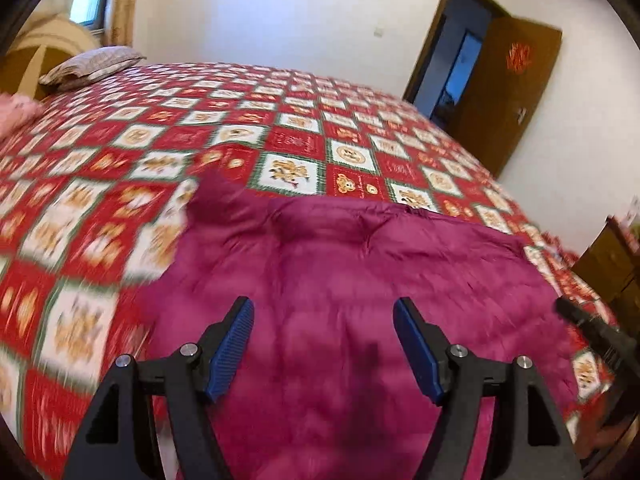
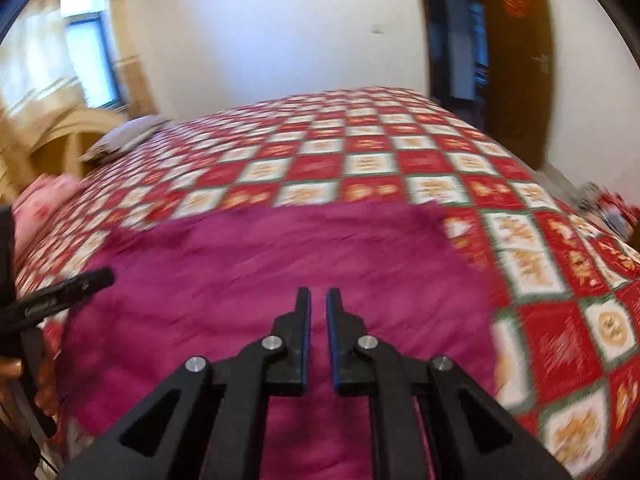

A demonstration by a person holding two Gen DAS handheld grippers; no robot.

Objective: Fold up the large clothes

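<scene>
While the magenta padded garment (image 1: 344, 300) lies spread flat across the lower middle of both views, it rests on a bed covered by a red and white checked bedspread (image 1: 168, 136). Over it, the left hand-held gripper (image 1: 323, 316) stands wide, its blue pads well apart with nothing between them. In the right wrist view, the right hand-held gripper (image 2: 318, 300) is almost closed, a thin gap between its pads and no cloth caught there. A pillow (image 1: 92, 66) sits at the upper left near the headboard. A brown door (image 1: 508, 92) stands ajar at the upper right.
</scene>
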